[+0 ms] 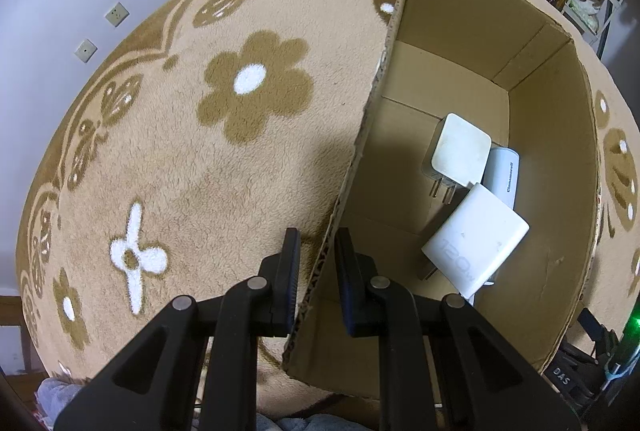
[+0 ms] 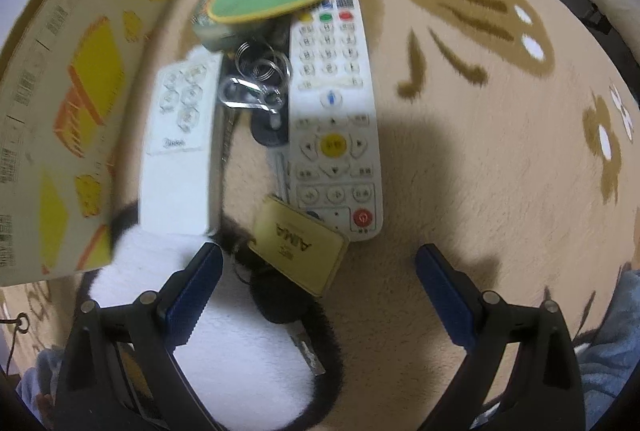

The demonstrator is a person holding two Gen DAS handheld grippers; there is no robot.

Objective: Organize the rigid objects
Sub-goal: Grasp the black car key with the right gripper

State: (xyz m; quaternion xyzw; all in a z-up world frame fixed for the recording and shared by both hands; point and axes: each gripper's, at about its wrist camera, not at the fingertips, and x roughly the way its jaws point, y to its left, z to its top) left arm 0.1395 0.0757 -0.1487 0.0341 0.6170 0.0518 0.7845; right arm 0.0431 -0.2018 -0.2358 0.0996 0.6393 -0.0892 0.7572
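Two claws over floral rug (image 1: pixel 180 171): left (image 1: pixel 316 251) pinching box wall (image 1: pixel 340 199), right (image 2: pixel 318 263) wide, empty.

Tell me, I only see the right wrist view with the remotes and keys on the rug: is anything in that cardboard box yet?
Observer: Yes. The left wrist view looks into the cardboard box, and two white chargers lie on its floor.
Operator: Only those?
Observer: A white cylinder with lettering lies wedged beside them.
Operator: And what is the other gripper doing?
Observer: The left gripper is clamped shut on the box's near wall, one finger inside, one outside.
Operator: Is the rug on that side cluttered too?
Observer: No, the flowered rug left of the box shows nothing lying on it.
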